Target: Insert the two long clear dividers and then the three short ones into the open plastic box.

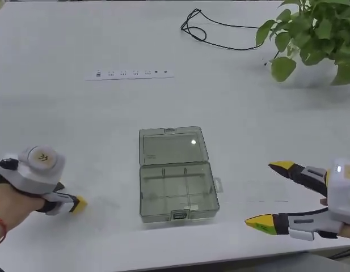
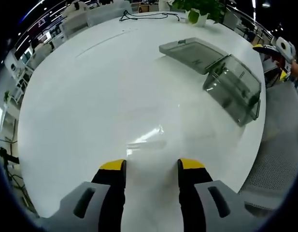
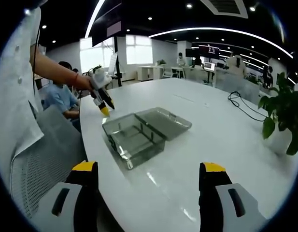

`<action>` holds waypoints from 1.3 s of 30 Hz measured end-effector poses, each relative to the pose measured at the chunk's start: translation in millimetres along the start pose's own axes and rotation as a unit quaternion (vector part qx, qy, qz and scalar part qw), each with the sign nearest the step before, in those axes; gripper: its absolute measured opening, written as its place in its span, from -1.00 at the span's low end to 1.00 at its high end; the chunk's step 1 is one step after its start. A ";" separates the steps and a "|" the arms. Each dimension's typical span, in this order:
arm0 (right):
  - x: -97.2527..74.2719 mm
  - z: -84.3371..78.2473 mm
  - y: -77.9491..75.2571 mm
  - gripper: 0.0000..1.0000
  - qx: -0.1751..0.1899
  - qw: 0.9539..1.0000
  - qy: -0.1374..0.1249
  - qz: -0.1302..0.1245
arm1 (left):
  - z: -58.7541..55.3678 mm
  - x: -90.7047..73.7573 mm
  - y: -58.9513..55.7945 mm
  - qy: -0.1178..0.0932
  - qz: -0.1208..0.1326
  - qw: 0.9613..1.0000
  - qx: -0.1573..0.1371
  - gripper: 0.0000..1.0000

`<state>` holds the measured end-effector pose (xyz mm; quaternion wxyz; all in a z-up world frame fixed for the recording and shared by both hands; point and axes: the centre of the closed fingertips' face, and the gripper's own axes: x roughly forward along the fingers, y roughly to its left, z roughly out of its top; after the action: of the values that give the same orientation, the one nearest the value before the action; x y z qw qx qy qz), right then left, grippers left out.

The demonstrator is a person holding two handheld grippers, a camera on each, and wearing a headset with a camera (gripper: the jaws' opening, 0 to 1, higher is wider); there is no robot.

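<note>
At the left of the head view the left gripper [image 1: 78, 204] sits low over the white table [image 1: 61, 130], gripped by a hand [image 1: 10, 207]; in its own view the left gripper [image 2: 151, 166] has its yellow-tipped jaws a modest gap apart, holding nothing and touching nothing; just ahead of the tips a faint clear strip [image 2: 146, 140] lies flat on the table, and I cannot tell whether it is a divider.

In the middle stands the plastic box [image 1: 142, 192], open, its lid [image 1: 173, 146] laid flat behind it; thin clear partitions cross inside the box, though their number cannot be made out; both grippers are well apart from it; the left gripper view has the box [image 2: 233, 89] up to the right.

At the right the right gripper [image 1: 271, 194] hovers near the table edge with its jaws spread wide, clearly wider than the left's, and empty; its own view shows the right gripper [image 3: 149, 169] pointing towards the box [image 3: 132, 137].

Farther back are a power strip [image 1: 129, 73], a black cable [image 1: 220, 34] and a plant [image 1: 316, 34].
</note>
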<state>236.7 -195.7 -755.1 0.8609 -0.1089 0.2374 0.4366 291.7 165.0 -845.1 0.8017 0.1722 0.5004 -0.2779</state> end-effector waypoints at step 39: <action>-1.1 0.1 3.3 0.70 0.003 1.000 0.000 -0.003 | -0.7 -3.2 -2.0 0.016 -0.020 0.999 -0.035 -0.39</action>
<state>233.4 -194.5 -754.4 0.8624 -0.1069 0.2383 0.4336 288.9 164.7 -842.5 0.7932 0.1385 0.5260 -0.2737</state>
